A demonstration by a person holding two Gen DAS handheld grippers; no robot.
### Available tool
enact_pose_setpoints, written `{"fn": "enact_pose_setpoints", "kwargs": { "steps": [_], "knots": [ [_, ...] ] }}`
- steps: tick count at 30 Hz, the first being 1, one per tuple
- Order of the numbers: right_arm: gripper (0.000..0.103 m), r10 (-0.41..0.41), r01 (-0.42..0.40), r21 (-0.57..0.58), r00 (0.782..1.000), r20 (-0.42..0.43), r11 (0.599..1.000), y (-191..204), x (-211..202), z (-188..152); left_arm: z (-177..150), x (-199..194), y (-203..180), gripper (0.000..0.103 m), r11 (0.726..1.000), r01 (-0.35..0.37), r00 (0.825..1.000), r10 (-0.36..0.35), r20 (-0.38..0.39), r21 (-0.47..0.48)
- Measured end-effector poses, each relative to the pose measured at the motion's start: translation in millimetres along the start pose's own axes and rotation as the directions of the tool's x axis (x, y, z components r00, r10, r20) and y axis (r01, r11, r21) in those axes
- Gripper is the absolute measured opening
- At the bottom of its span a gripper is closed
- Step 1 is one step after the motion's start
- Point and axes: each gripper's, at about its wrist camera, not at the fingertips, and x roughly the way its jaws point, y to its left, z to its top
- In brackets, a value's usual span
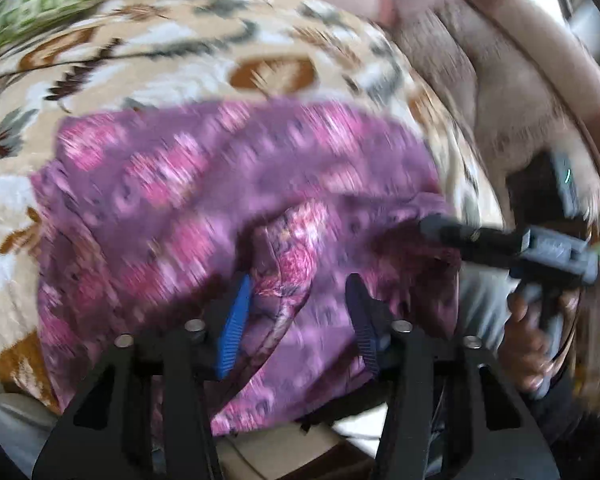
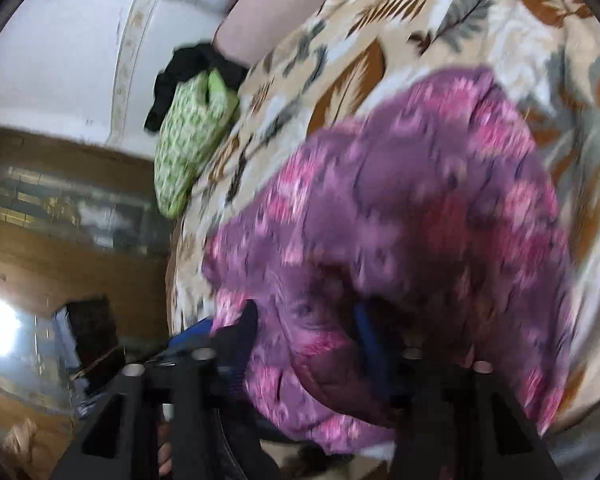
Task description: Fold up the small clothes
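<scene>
A purple and pink patterned garment [image 1: 204, 184] lies on a beige leaf-print blanket [image 1: 172, 52], blurred by motion. My left gripper [image 1: 296, 292] has its blue fingers [image 1: 236, 320] spread, with a raised fold of the garment between them. My right gripper [image 1: 436, 228] shows at the right of the left wrist view, its tips at the garment's edge. In the right wrist view the garment [image 2: 420, 208] fills the middle, and my right gripper [image 2: 308, 320] has its fingers [image 2: 370, 340] on either side of a bunched fold.
A green patterned cloth [image 2: 188, 140] and a black item [image 2: 188, 68] lie at the blanket's [image 2: 380, 20] far edge. A brown wooden wall [image 2: 60, 248] and a bright window [image 2: 0, 328] are at the left. A person's hand [image 1: 532, 336] holds the right gripper's handle.
</scene>
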Motion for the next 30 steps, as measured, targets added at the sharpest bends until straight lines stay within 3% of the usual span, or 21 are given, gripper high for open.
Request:
{"fn": "enact_pose_setpoints", "kwargs": {
  "steps": [3,6,9,12,15,17,19,22,25,27,30],
  "knots": [
    [0.043,0.017,-0.019,-0.031,0.998,-0.061,0.999,7.0,-8.1,-39.5,-31.2,-14.3,-6.8,0.042,0.996,0.08,0.996,-0.079,-0.033,0.048],
    [0.043,-0.049,0.042,-0.064,0.993,-0.105,0.997,8.6,-12.7,-66.6,-54.8,-21.8,-4.9,0.042,0.996,0.062,0.996,-0.057,-0.069,0.07],
    [0.043,-0.14,0.137,-0.032,0.98,-0.138,0.99,3.0,-17.2,-78.4,-69.9,-29.6,7.4,0.042,0.999,-0.004,0.997,0.007,-0.071,0.043],
    [0.046,-0.181,0.181,-0.013,0.981,-0.072,0.983,6.3,-36.1,-74.6,-69.9,-47.4,32.8,0.042,0.997,-0.027,0.999,0.026,-0.022,-0.066],
    [0.077,-0.228,0.229,-0.023,0.972,0.057,0.973,15.7,-58.9,-63.8,-64.0,-69.1,65.9,0.048,0.968,-0.075,0.995,0.09,0.049,-0.238],
    [0.078,-0.267,0.271,-0.044,0.959,0.091,0.961,18.1,-58.7,-55.3,-62.4,-74.7,85.7,0.052,0.936,-0.073,0.992,0.103,0.068,-0.344],
    [0.078,-0.29,0.296,-0.053,0.952,0.093,0.954,15.6,-50.3,-50.2,-60.6,-68.8,94.0,0.052,0.918,-0.086,0.992,0.116,0.053,-0.388],
    [0.066,-0.352,0.355,-0.014,0.931,0.102,0.935,4.9,-42.0,-42.4,-52.5,-46.9,95.1,0.052,0.9,-0.164,0.985,0.173,-0.015,-0.404],
    [0.056,-0.395,0.396,0.013,0.915,0.081,0.918,-5.2,-26.1,-37.5,-47.2,-24.0,88.1,0.052,0.897,-0.19,0.982,0.177,-0.07,-0.398],
    [0.046,-0.42,0.42,0.012,0.906,0.052,0.908,-12.8,-16.6,-39.8,-46.2,-9.7,80.8,0.05,0.892,-0.26,0.966,0.24,-0.101,-0.369],
    [0.029,-0.435,0.436,-0.025,0.899,0.048,0.9,-14.2,-3.5,-42.7,-49.1,-5.2,73.3,0.025,0.891,-0.304,0.952,0.291,-0.092,-0.337]
  ]
}}
